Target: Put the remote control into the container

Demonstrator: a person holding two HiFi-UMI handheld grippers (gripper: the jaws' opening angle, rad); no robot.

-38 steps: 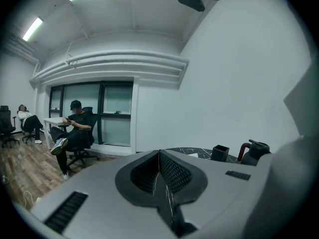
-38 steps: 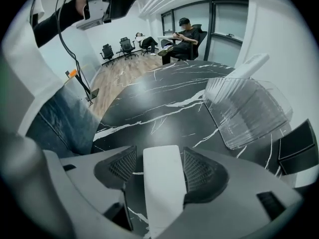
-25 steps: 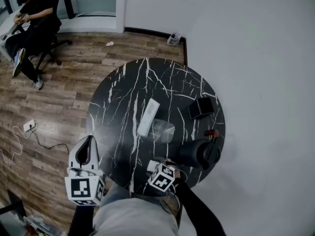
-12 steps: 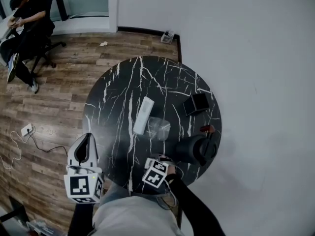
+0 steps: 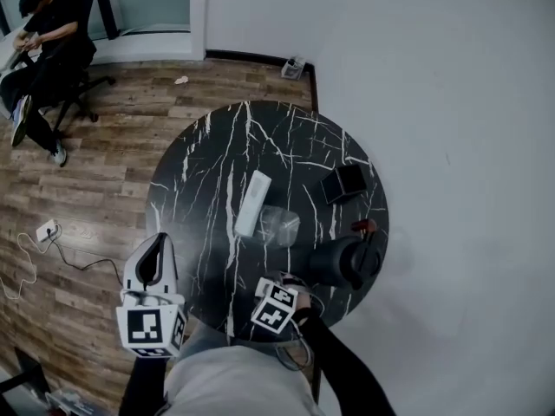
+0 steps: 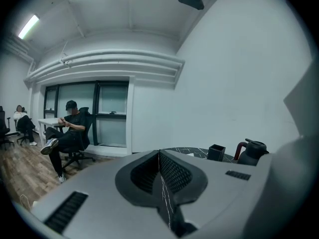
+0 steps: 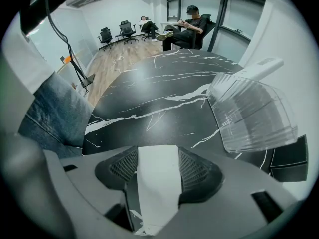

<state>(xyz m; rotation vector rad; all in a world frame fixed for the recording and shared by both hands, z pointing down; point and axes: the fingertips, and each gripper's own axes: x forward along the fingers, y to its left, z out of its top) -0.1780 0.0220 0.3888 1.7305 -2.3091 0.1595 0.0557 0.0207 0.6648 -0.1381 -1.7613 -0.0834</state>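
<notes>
Ahead of the right gripper (image 7: 158, 151), just past the clear container (image 5: 283, 227), lies the remote control (image 5: 253, 203). It's a long white bar flat on the black marble table (image 5: 204, 167), near end just beside the container's left side; touching or not, cannot tell. Its long axis runs away from the right gripper, far end leaning slightly right.

Right gripper points steeply down at the near table edge. Jaws are closed on a white flat slab (image 7: 157, 183) that fills the gap between the pads. The slab could itself be a small remote, cannot tell.

Left gripper (image 6: 160, 153) sits off the table's left edge, roughly level, jaws fully together, nothing in them.

Judgement: right is slightly nearer the bar and the container, but its jaws are occupied. Left is free and would come at the bar from its left, across the long axis, which suits a pinch over the narrow width.
</notes>
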